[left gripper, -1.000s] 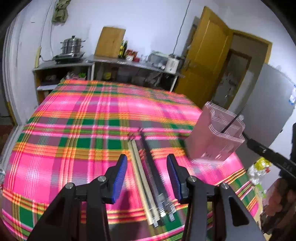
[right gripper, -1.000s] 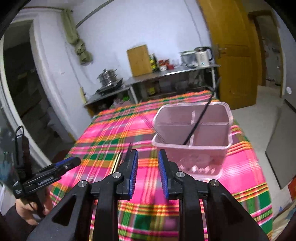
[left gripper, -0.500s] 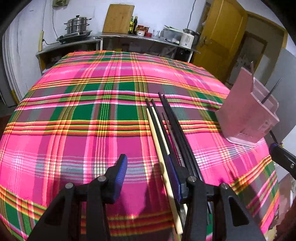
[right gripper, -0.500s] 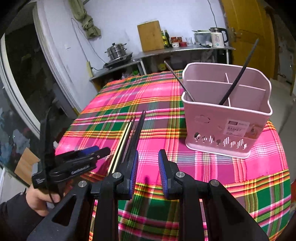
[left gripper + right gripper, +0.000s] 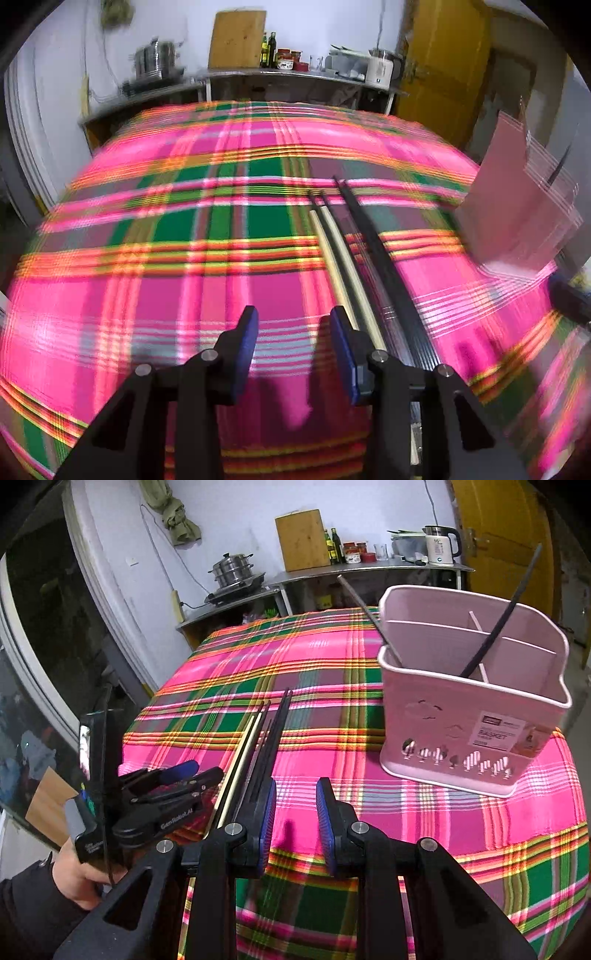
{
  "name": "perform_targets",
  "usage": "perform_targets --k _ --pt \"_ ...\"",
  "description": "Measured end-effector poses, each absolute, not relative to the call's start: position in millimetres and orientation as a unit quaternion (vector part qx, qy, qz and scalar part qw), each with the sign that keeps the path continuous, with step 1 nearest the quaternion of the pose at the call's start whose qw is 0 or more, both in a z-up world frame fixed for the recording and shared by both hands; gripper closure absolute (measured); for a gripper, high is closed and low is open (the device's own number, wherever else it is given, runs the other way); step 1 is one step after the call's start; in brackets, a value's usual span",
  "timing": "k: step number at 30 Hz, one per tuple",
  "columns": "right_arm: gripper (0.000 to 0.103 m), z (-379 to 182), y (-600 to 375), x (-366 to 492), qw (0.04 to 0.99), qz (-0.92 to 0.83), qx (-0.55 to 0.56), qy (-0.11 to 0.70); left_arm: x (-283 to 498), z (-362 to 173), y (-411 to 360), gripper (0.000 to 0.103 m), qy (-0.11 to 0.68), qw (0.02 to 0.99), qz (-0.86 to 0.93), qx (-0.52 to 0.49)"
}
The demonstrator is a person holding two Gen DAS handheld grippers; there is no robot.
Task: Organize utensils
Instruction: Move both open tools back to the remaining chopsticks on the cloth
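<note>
Several chopsticks lie side by side on the plaid tablecloth: pale wooden ones [image 5: 338,254] and black ones [image 5: 373,236]. They also show in the right wrist view [image 5: 258,738]. My left gripper [image 5: 293,328] is open and empty, low over the cloth just left of the chopsticks; it also shows in the right wrist view [image 5: 177,779]. My right gripper [image 5: 295,805] is open and empty, just right of the chopsticks. A pink divided utensil basket [image 5: 469,716] stands to the right and holds two dark chopsticks [image 5: 491,635]. The basket is blurred in the left wrist view [image 5: 517,199].
The table [image 5: 480,834] has a pink and green plaid cloth. Behind it stands a metal counter [image 5: 369,572] with a steamer pot [image 5: 231,568], a cutting board [image 5: 301,541], bottles and a kettle [image 5: 439,546]. A yellow door [image 5: 447,62] is at the back right.
My left gripper has dropped lower and shifted left, so the chopsticks now lie off its right finger. My right gripper has come closer to the table and the basket.
</note>
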State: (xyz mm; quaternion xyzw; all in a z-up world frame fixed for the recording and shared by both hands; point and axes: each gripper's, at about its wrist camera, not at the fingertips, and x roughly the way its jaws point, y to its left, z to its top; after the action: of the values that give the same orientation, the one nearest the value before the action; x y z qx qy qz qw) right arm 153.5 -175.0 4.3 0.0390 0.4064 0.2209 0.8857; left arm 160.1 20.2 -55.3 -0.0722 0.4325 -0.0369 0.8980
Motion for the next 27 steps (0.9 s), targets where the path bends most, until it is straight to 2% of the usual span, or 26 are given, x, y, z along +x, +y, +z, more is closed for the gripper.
perform_targets --k 3,14,16,18,19,27 --pt "0.08 0.2 -167.4 154.7 0.883 0.225 0.034 0.411 160.0 -52.8 25.7 0.06 0.425 0.899 -0.048 -0.094" --pt "0.08 -9.0 -158.2 161.4 0.879 0.225 0.026 0.42 174.9 -58.2 0.8 0.052 0.431 0.902 -0.019 -0.007" --pt "0.08 -9.0 -156.2 162.6 0.879 0.226 0.023 0.419 172.2 -57.4 7.6 0.053 0.43 0.902 -0.013 -0.017" --pt "0.08 -9.9 -154.2 165.2 0.879 0.226 0.018 0.419 169.1 -57.0 15.1 0.061 0.43 0.902 -0.007 -0.024" --pt "0.08 -11.0 -152.5 167.4 0.879 0.226 0.017 0.42 166.9 -56.7 20.0 0.062 0.43 0.902 -0.004 -0.027" --pt "0.08 -25.8 -127.4 193.3 0.872 0.229 0.008 0.432 169.8 -55.5 48.2 0.063 0.435 0.898 -0.007 -0.063"
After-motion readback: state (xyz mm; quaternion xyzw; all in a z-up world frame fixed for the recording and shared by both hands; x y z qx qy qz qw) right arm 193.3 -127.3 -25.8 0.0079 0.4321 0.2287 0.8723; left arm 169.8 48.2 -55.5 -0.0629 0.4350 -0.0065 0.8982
